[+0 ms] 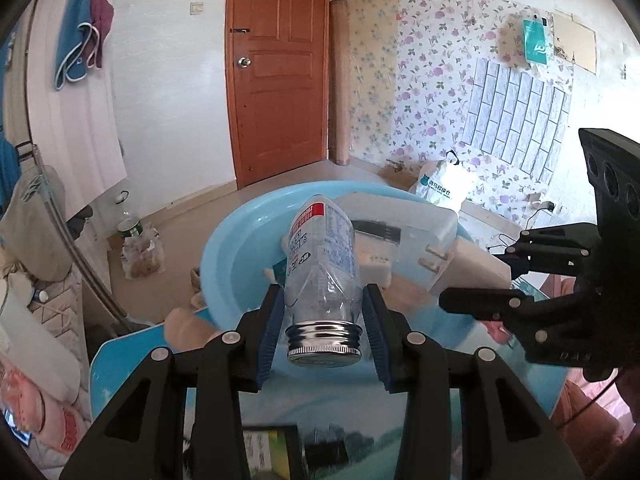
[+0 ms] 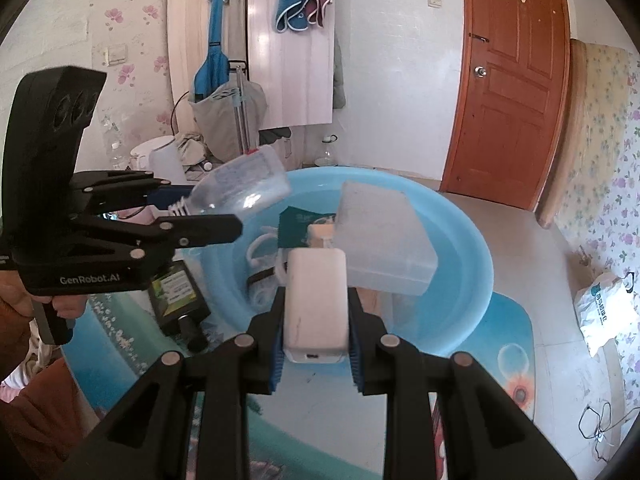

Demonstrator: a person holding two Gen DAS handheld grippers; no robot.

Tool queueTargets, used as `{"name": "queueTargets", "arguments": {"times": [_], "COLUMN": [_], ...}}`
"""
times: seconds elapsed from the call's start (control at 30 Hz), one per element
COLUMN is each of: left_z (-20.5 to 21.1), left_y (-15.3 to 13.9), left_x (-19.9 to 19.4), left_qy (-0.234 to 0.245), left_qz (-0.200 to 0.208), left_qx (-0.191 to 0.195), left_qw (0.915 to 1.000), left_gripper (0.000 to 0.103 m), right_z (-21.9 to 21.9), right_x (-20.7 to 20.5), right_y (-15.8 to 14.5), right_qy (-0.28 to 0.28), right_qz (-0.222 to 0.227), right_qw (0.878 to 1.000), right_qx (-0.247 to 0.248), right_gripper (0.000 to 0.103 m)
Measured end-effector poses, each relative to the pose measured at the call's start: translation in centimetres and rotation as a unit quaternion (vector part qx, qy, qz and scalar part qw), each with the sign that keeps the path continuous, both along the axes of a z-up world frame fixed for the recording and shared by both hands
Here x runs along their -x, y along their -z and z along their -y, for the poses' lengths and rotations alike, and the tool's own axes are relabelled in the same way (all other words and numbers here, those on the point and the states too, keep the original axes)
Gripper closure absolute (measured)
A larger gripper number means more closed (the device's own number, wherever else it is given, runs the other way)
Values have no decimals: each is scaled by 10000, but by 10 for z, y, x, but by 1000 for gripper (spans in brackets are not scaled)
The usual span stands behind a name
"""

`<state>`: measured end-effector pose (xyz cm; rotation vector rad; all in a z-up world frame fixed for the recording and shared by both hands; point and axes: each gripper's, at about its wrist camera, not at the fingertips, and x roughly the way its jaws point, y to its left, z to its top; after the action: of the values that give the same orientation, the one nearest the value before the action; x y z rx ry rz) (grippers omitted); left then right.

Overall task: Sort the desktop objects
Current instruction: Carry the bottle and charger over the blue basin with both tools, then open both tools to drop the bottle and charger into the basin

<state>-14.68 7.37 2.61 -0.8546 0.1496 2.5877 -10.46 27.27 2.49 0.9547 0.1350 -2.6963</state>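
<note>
My left gripper (image 1: 325, 312) is shut on a clear plastic bottle (image 1: 322, 256) with a silver cap, held over the near rim of a light blue basin (image 1: 224, 248). My right gripper (image 2: 316, 320) is shut on a white charger block (image 2: 316, 300), held above the basin (image 2: 472, 272). The charger's prongs show in the left wrist view (image 1: 436, 260). The left gripper with the bottle (image 2: 240, 188) shows at the left of the right wrist view. In the basin lie a translucent plastic box (image 2: 384, 240), a dark green card (image 2: 296, 224) and white cables (image 2: 260, 248).
A dark green bottle (image 2: 180, 292) lies on the blue patterned tabletop (image 2: 508, 344) left of the basin. A white plastic bag (image 2: 604, 308) sits on the floor at right. A brown door (image 2: 512, 92) stands behind. Cables (image 2: 600, 420) lie on the floor.
</note>
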Motion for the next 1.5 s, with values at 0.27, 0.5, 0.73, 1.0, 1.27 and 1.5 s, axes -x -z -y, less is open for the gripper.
{"name": "queueTargets", "arguments": {"times": [0.27,0.5,0.73,1.0,1.27,1.5], "left_z": [-8,-1,14,37,74,102], "left_y": [13,11,10,16,26,39], "left_x": [16,13,0,-19,-40,-59], "left_qy": [44,15,-128,-342,-701,-984], "left_qz": [143,129,132,195,305,437], "left_qx": [112,95,65,120,159,171], "left_qw": [9998,9999,9998,9992,9969,9940], "left_gripper": [51,46,41,28,22,19], "right_z": [-10,-7,3,10,24,43], "right_x": [23,22,15,7,-4,-15], "right_y": [11,13,9,6,-1,3], "right_qy": [75,16,56,362,530,428], "right_qz": [112,190,197,276,248,345], "right_qw": [9999,9998,9998,9989,9981,9980], "right_qx": [82,106,-41,-145,-198,-317], "right_gripper": [78,78,75,63,56,50]}}
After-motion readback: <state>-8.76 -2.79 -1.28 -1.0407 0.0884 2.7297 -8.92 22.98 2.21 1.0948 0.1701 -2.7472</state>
